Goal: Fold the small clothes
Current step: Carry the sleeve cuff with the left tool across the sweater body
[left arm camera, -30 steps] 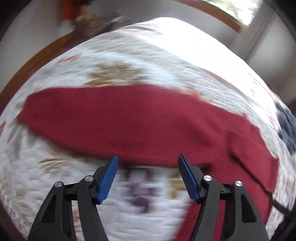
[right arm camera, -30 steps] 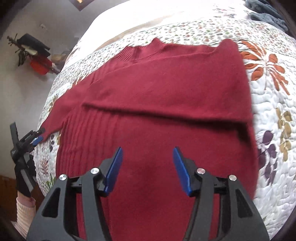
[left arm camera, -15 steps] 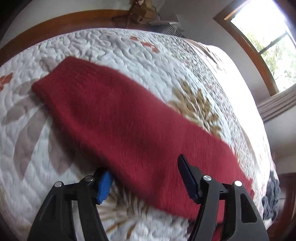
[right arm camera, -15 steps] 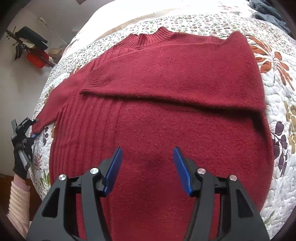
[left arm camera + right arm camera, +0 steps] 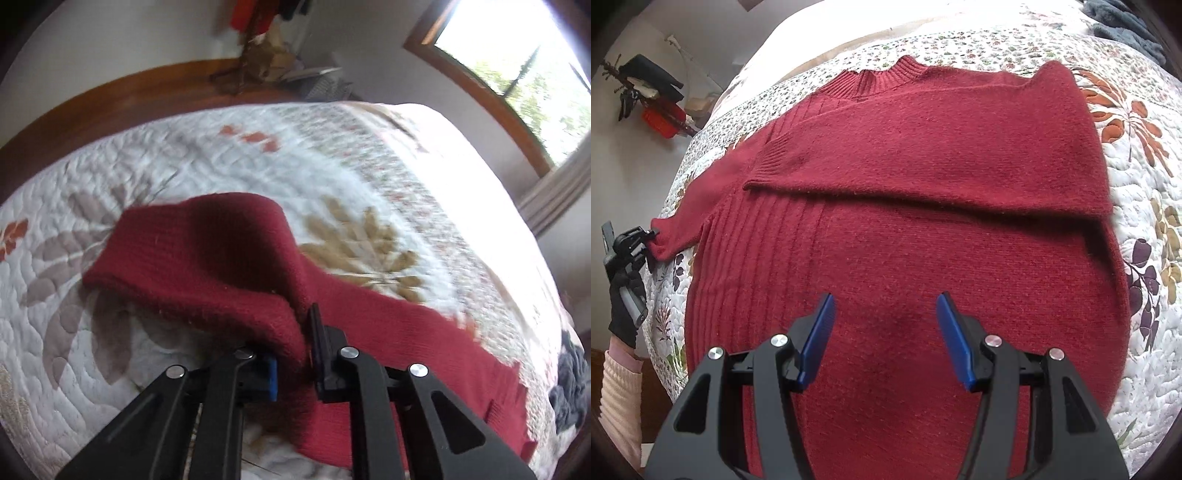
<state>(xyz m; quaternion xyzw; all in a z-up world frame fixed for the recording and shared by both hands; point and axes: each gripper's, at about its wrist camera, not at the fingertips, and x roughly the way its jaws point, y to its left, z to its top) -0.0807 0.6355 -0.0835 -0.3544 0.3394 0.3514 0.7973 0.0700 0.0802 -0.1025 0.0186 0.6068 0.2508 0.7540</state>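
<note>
Left tongs clamped tight on the sleeve of the red sweater, bunching it above the bed near its left edge, while the right tongs hover wide open over the sweater's flat body.

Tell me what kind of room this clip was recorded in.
Most likely a bedroom: a red sweater lies spread on a bed with a floral quilt, beside a wood-framed window.
</note>
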